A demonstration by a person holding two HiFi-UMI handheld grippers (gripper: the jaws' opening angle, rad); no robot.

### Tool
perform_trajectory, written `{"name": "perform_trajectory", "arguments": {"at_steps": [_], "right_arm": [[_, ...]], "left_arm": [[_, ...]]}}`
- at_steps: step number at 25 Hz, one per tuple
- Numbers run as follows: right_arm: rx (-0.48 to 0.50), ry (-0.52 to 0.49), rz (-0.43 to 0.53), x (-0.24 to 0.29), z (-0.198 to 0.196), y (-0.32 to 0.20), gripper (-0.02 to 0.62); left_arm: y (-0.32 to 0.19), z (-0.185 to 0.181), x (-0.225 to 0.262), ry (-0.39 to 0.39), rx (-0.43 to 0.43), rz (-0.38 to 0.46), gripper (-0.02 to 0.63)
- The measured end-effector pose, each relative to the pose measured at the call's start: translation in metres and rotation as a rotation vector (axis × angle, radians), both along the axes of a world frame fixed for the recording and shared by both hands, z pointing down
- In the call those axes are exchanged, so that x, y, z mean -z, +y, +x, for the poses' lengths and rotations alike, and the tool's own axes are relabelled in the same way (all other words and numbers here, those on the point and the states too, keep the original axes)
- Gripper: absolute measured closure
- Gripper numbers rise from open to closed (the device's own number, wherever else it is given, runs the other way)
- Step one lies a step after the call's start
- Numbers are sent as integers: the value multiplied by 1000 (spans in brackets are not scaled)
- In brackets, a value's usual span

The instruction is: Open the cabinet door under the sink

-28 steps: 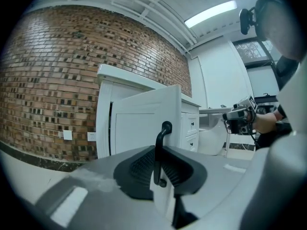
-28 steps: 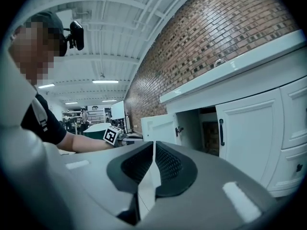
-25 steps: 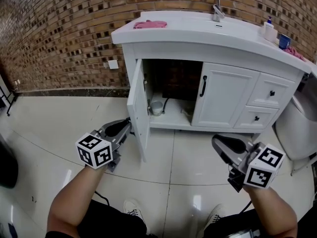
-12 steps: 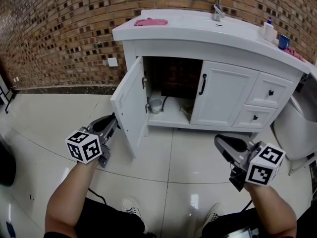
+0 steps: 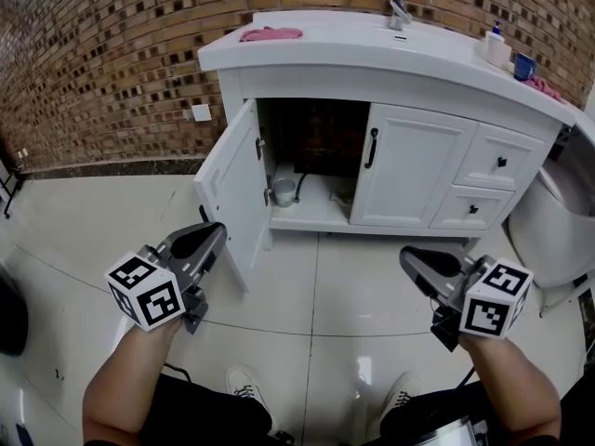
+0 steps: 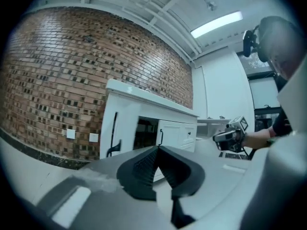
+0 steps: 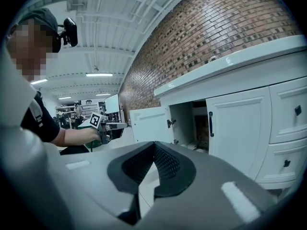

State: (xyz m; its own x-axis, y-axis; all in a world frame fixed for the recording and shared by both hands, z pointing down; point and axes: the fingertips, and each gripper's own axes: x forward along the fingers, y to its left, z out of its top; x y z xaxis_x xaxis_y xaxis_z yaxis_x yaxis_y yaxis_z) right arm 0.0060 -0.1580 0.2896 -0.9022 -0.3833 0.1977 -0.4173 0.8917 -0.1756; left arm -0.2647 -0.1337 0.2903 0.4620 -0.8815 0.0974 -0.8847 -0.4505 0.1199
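The left gripper (image 5: 220, 230) hangs low over the floor (image 5: 316, 295), and its fingers are pressed together with nothing between them. It is just beside the outer face of the cabinet door (image 5: 226, 189). From the left gripper view I judge that it is apart from the door and not touching it, because the black handle (image 6: 114, 133) shows there well ahead of the fingers.

This door is the left one of the cabinet (image 5: 400, 110) under the sink (image 5: 400, 40). It is hinged at the cabinet's left edge and stands swung wide out to the left, so the dark inside with a small pot (image 5: 284, 191) on the shelf can be seen. On the surface above, a pink cloth (image 5: 271, 33) lies at the back left corner, the faucet (image 5: 398, 7) stands at the back edge, and a bottle (image 5: 493, 45) stands near the right edge.

The second door (image 5: 409, 167), in the middle, is closed, and the two drawers (image 5: 497, 161) at the right are closed too.

The right gripper (image 5: 406, 260) is held over the floor in front of the closed door, well apart from it, also with its fingers pressed together and empty.

In my judgement the task is practically done: the door is open and neither gripper holds it. Nothing seems left, except perhaps to pull the grippers away.
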Motion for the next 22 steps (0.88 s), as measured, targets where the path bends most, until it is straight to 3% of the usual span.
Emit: {"name": "perform_trajectory", "arguments": {"at_steps": [5, 9, 12, 18, 22], "right_arm": [[25, 18, -9, -6, -8, 10, 588], [33, 24, -52, -13, -9, 17, 588], [48, 12, -98, -17, -9, 29, 588], [33, 31, -36, -15, -6, 39, 588], [16, 29, -46, -19, -5, 31, 588]], "left_arm": [[9, 91, 10, -44, -207, 30, 600], [15, 138, 0, -92, -310, 28, 600], [17, 156, -6, -86, -350, 15, 600], [20, 172, 0, -9, -394, -3, 600], [20, 181, 3, -2, -408, 7, 600]]}}
